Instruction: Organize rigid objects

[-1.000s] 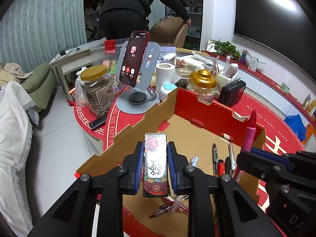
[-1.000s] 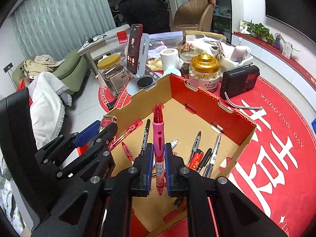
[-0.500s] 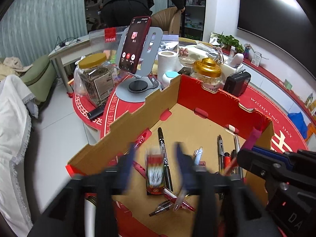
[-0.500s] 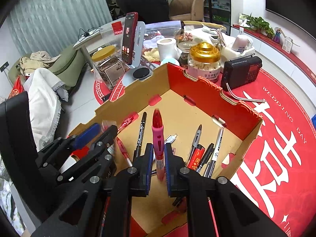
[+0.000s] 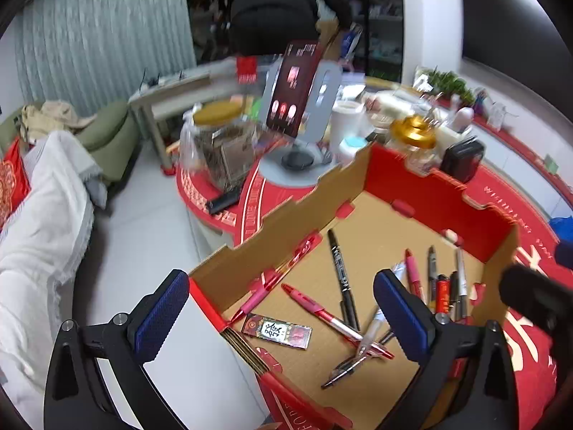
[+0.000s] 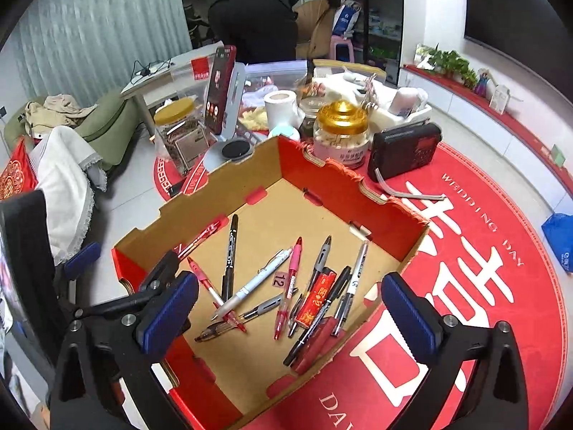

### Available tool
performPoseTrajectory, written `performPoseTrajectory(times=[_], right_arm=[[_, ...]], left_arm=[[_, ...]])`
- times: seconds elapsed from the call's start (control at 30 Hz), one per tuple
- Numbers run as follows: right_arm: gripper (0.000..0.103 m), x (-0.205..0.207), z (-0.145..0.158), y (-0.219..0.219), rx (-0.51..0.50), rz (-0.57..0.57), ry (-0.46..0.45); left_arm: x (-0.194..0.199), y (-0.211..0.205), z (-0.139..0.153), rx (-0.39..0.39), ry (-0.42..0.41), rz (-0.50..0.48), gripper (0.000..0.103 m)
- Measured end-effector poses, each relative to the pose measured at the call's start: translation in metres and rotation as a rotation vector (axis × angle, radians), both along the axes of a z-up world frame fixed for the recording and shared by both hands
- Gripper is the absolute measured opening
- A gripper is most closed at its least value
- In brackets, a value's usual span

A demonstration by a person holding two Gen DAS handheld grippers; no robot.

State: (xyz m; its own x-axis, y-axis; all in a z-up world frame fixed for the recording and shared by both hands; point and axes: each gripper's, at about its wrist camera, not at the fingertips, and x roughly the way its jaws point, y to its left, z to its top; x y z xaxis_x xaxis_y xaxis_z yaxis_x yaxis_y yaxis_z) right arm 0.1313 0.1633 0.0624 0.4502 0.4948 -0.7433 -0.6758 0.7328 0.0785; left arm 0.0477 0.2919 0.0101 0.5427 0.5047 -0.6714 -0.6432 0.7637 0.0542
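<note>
Both grippers, left (image 5: 283, 308) & right (image 6: 290, 308), are opening with nothing between the jaws. Pens (image 6: 293, 268) & a lighter (image 5: 276, 329) lie inside the cardboard box (image 6: 232, 186). Next: lift straight up, w/o hitting the box wall.

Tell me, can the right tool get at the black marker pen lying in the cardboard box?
Probably yes. The right tool hangs above the open-topped cardboard box, jaws opening and empty. The black marker pen lies uncovered on the floor, only its lower tip among other pens.
</note>
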Motion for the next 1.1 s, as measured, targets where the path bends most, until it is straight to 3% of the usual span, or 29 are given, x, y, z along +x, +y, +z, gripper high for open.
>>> performPoseTrajectory(times=[0.17, 0.43, 0.8, 1.1], right_arm=[[0.103, -0.01, 0.009, -0.003, -0.002, 0.014, 0.024], [0.103, -0.027, 0.008, -0.001, -0.059, 0.021, -0.009], [0.103, -0.035, 0.011, -0.002, -0.078, 0.031, -0.024], [0.103, -0.029, 0.009, -0.005, -0.106, 0.012, -0.024]], left_arm=[[-0.026, -0.008, 0.009, -0.05, -0.091, -0.008, 0.103], [-0.038, -0.023, 0.014, 0.012, -0.019, 0.035, 0.103], [-0.034, -0.029, 0.022, -0.016, 0.003, -0.009, 0.103], [-0.023, -0.027, 0.019, -0.077, 0.073, -0.013, 0.103]])
